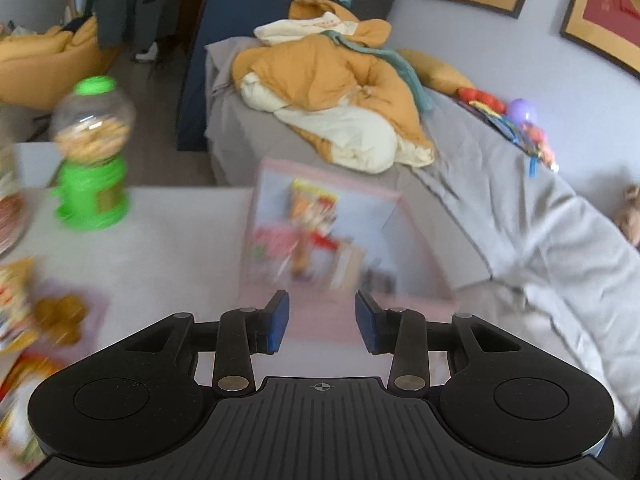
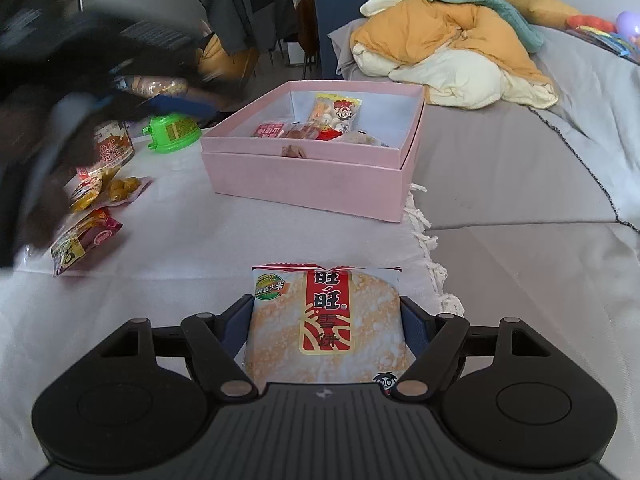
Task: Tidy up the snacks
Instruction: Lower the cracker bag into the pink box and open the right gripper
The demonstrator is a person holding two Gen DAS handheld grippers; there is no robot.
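Note:
In the right wrist view my right gripper [image 2: 325, 300] is shut on a rice cracker packet [image 2: 326, 332], white with a red label, gripped by its two side edges above the white cloth. Ahead stands an open pink box [image 2: 304, 178] with a few snack packets [image 2: 336, 114] inside. Seen through the left wrist camera, my left gripper [image 1: 322, 298] is open and holds nothing, just short of the blurred pink box [image 1: 340, 178]. From the right wrist camera it appears as a dark blur [image 2: 160, 96] at the upper left.
Loose snack packets [image 2: 86, 236] and a can [image 2: 114, 146] lie left of the box. A green candy dispenser [image 1: 90, 156] stands at the table's far left. The fringed cloth edge [image 2: 424, 236] borders a grey sofa with an orange quilt [image 2: 452, 40].

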